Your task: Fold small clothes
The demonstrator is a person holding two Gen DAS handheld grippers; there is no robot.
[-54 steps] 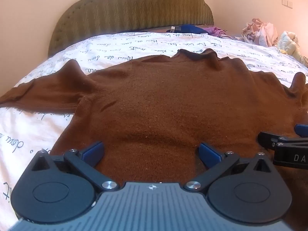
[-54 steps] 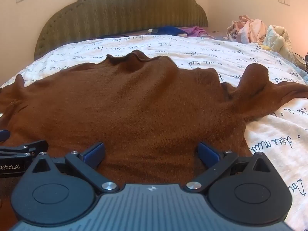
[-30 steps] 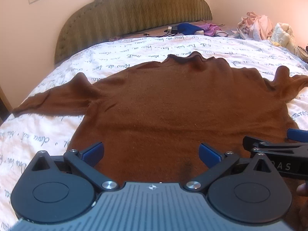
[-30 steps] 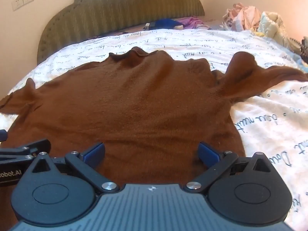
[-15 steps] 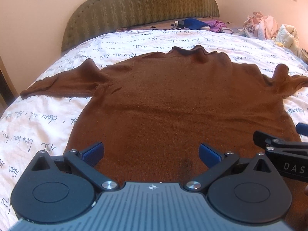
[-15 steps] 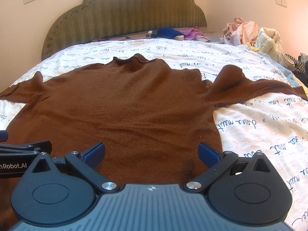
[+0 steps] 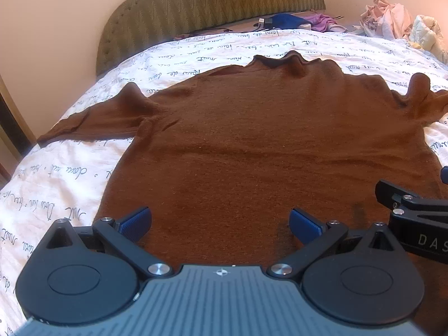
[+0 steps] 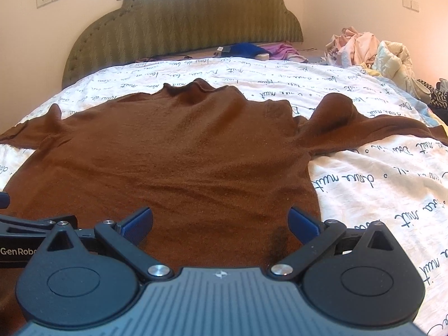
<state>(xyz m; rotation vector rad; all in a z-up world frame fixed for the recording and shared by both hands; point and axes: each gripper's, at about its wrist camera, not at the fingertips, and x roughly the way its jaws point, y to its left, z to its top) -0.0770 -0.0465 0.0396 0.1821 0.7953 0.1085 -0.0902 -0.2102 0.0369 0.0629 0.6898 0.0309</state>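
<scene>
The left gripper [image 7: 220, 221] sits low at the bottom of its frame, pointing along the bed toward the headboard, its blue-padded fingers [image 7: 134, 222] spread wide with nothing between them; the right gripper [image 8: 220, 221] is posed the same way, fingers parted and empty, and its black body also juts in at the lower right edge of the left view. Both hover over the lower hem of a brown sweater [image 7: 266, 145], which fills the middle of each frame, lying flat and face up on the bed with its ruffled collar [image 8: 193, 88] toward the top of the picture and its sleeves stretched out to either side, each bunched into a small peak at the shoulder. The knit looks soft and fine, with shallow wrinkles across the body. Under it lies a white sheet [image 7: 64, 173] printed with dark cursive script. A padded olive headboard [image 8: 182, 25] with a scalloped outline fills the upper centre, and a heap of pale clothes [image 8: 372, 50] lies at the upper right
</scene>
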